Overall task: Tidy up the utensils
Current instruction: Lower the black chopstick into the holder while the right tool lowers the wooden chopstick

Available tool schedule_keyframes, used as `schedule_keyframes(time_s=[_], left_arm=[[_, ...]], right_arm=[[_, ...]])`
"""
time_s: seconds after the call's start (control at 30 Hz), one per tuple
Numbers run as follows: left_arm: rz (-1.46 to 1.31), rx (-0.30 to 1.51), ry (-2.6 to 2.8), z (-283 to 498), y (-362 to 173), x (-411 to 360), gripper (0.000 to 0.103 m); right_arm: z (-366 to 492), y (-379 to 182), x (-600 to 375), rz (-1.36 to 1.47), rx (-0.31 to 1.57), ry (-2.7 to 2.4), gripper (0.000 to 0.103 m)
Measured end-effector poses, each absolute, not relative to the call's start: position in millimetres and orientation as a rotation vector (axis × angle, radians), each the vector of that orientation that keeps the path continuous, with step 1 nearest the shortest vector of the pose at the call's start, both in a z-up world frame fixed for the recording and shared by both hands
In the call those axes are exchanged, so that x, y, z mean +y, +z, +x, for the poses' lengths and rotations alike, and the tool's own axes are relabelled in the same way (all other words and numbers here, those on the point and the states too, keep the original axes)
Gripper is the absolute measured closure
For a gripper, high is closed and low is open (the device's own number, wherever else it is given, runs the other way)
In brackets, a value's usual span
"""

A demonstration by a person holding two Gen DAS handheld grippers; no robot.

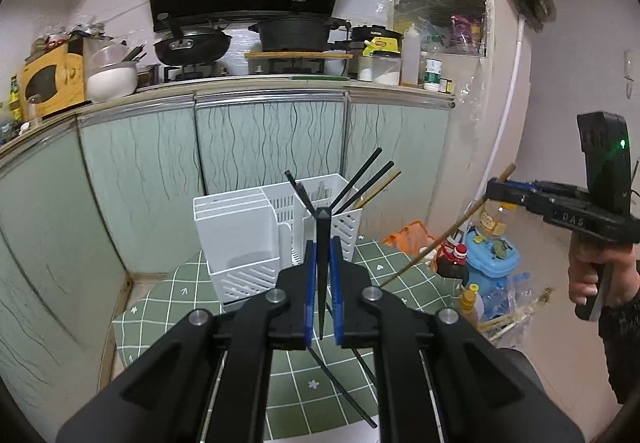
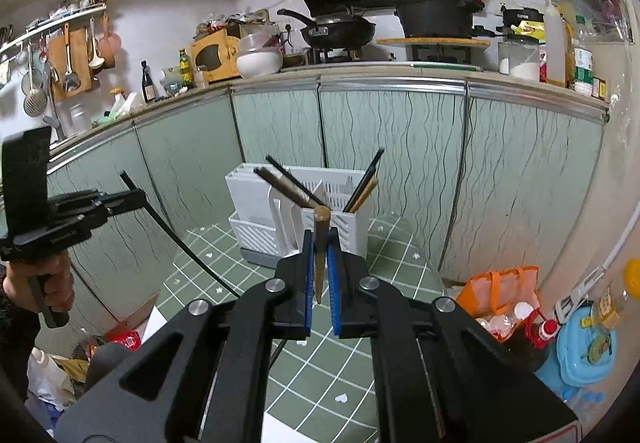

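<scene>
- The left gripper (image 1: pixel 322 271), black with blue pads, is clamped on a slim black chopstick (image 1: pixel 321 267) that stands nearly upright between its fingers.
- The right gripper (image 2: pixel 320 263), of the same make, is clamped on a brown wooden chopstick (image 2: pixel 320 243); in the left wrist view this stick slants down from the jaws toward 7 o'clock.
- The white slotted plastic utensil holder (image 1: pixel 240 235) stands on the table with the green grid-patterned cloth (image 1: pixel 160 307), at 12 o'clock from both grippers and apart from them.
- Several dark and wooden chopsticks (image 1: pixel 366 183) lean in the holder's right-hand compartment, tips pointing to 1 o'clock.
- Two more black chopsticks (image 1: pixel 344 395) lie on the cloth under the left gripper.
- A person's hand (image 1: pixel 600 275) grips the right tool's handle at 3 o'clock in the left wrist view.
</scene>
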State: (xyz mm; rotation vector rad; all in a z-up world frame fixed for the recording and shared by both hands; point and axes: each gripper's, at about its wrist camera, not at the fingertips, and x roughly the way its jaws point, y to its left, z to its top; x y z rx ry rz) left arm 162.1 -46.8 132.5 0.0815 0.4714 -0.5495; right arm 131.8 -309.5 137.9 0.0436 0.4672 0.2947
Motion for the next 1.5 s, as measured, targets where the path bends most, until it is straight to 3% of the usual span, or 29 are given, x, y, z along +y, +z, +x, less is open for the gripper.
schedule_keyframes(time_s=[0.9, 1.5], left_arm=[[0.032, 0.381, -0.667, 260.9, 220.3, -85.5, 0.095], [-0.015, 0.453, -0.670, 353.4, 174.7, -102.2, 0.095]], right_arm=[[235.9, 217.0, -327.5, 0.017, 0.430, 0.368, 0.097], [331.2, 169.8, -332.9, 0.073, 0.508, 0.401, 0.097]])
